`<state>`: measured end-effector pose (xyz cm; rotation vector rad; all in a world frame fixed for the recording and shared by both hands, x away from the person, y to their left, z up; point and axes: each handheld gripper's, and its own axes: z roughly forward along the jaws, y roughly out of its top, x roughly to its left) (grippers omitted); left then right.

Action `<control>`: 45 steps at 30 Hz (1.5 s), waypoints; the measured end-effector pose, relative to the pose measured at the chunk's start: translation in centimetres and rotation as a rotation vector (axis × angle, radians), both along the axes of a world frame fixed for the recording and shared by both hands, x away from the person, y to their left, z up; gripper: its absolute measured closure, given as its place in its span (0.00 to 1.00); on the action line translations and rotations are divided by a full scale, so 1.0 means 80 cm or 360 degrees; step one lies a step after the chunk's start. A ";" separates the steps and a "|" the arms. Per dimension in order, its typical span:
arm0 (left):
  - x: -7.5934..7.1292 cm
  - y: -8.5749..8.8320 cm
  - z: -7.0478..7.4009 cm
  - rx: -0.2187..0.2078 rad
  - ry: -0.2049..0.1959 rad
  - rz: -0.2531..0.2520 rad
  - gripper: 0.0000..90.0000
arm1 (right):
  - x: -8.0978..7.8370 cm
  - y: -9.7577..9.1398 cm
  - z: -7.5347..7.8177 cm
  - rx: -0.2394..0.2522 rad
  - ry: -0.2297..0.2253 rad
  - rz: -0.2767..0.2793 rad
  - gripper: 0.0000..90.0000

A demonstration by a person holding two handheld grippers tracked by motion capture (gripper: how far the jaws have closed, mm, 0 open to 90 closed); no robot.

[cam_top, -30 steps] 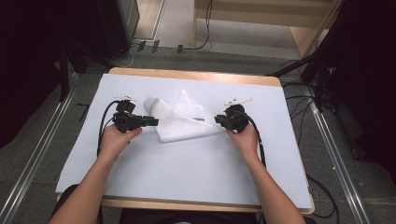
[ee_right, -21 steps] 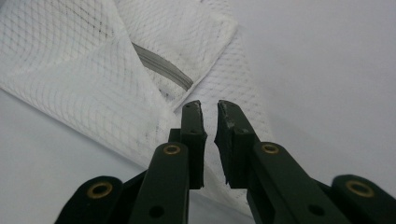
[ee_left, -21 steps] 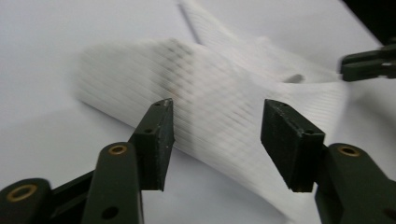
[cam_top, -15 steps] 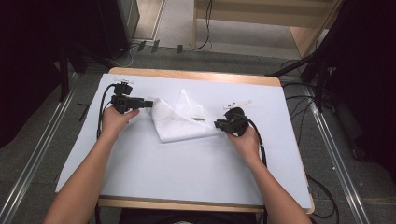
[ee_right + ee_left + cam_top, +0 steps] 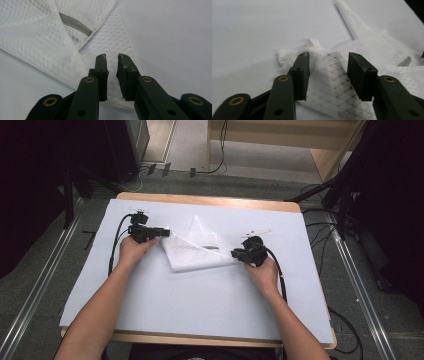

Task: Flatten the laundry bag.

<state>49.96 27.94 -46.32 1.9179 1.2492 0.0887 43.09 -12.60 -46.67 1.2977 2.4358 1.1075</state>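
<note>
Folding looks underway: mesh cloth (image 5: 192, 251) is spread mid-frame on the table (image 5: 200, 305). Left gripper (image 5: 329, 72) has just been closing, jaws half-open astride a corner, not pinched yet. Right gripper (image 5: 111, 75) is nearly shut w/ the edge between. Next, prob: left clamped, corner lifted over.

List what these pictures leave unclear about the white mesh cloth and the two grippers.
- Left gripper, left gripper view: jaws just closing, straddling a raised fold of the white mesh cloth; whether the pads touch it is unclear.
- Right gripper, right gripper view: jaws narrow, cloth edge between them; pinch uncertain.
- Grey strip: partly tucked under a fold.
- High view: the cloth's weave is too small; hands cover both gripper bodies.
</note>
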 end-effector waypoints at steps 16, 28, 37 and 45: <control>-0.012 -0.018 0.029 0.0048 -0.0080 -0.0051 0.99 | -0.004 0.001 -0.007 -0.0008 -0.0015 -0.0007 0.87; -0.102 -0.035 0.104 -0.0032 -0.0220 -0.0268 0.99 | -0.005 0.001 -0.009 -0.0038 -0.0053 -0.0012 0.94; -0.150 -0.029 0.100 -0.0054 -0.0209 -0.0282 0.98 | 0.001 0.003 0.002 -0.0029 -0.0078 -0.0025 0.92; -0.178 -0.015 0.096 -0.0064 -0.0208 -0.0243 0.98 | 0.026 0.019 0.009 0.0015 -0.0093 0.0008 0.85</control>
